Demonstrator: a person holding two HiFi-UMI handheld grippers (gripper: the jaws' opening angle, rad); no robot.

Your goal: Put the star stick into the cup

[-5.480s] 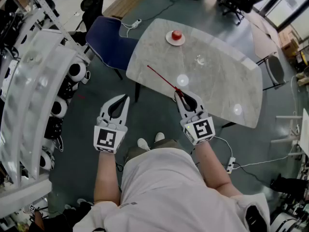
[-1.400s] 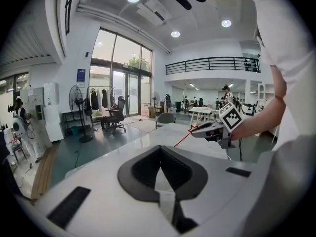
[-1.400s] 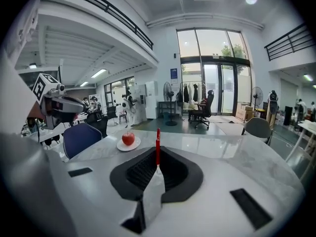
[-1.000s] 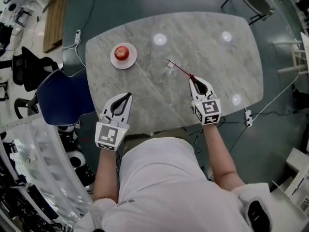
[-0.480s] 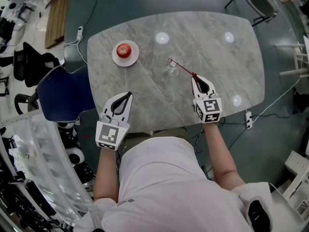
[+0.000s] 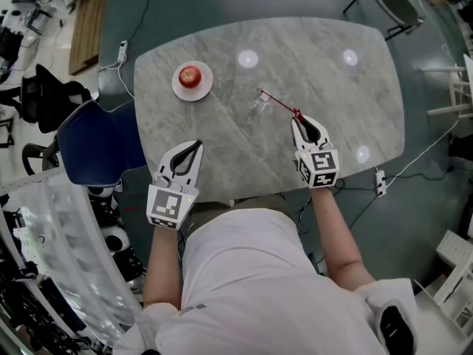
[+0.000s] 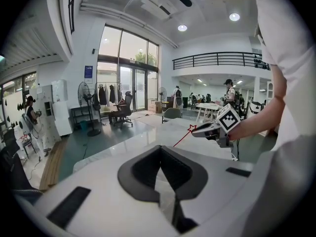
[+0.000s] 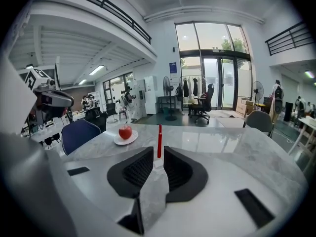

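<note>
Firmly closed, the right tongs (image 6: 299, 120) pinch the stick (image 6: 279, 103) by one end, above the table (image 6: 347, 95) near its near edge. The stick slants toward the middle, its star tip at the clear cup (image 6: 259, 106); whether it is inside, I cannot tell. The left tongs (image 6: 194, 150) hang over the near edge, jaws together, empty. An apple (image 6: 190, 75) sits on a plate (image 6: 179, 89) near the left edge.

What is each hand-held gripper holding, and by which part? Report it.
The right hand-held gripper grips the star stick at its plain rear end. The left hand-held gripper is shut on nothing.
</note>
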